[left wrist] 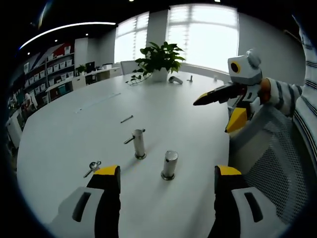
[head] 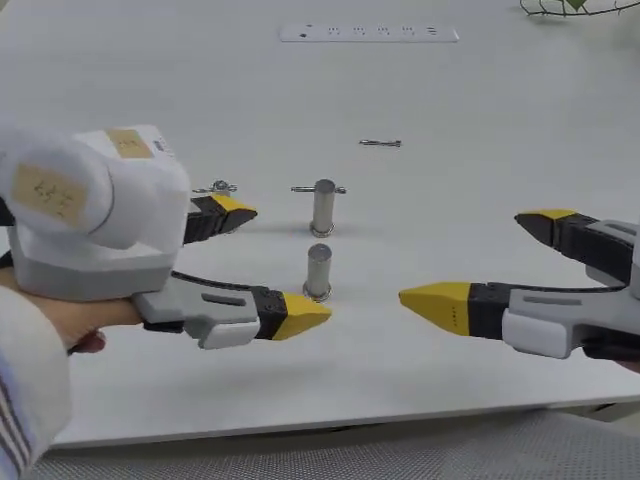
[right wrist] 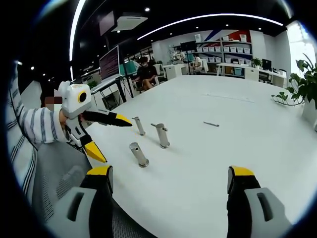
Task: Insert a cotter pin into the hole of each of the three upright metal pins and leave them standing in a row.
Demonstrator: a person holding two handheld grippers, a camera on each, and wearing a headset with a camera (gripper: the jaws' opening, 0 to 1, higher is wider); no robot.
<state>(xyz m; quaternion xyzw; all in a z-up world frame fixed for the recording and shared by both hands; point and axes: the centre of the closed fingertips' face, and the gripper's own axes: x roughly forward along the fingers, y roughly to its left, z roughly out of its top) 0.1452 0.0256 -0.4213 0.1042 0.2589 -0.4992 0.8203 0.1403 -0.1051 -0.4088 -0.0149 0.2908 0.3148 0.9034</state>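
Cotter pin (head: 380, 143), the loose one, lies flat on the worktop (head: 480, 100) beyond the posts, long axis running left-right across me. Bare post (head: 318, 272) stands nearest, between left gripper (head: 287, 262) and right gripper (head: 461, 257). Both sets of fingers are spread wide, holding nothing. Right side looks the clearer reach; from the left, the fitted post (head: 322, 208) stands in the way.

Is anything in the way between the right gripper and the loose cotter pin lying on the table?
Nothing visible. Bare table lies between the open right gripper and the loose cotter pin; the upright pins stand off to one side.
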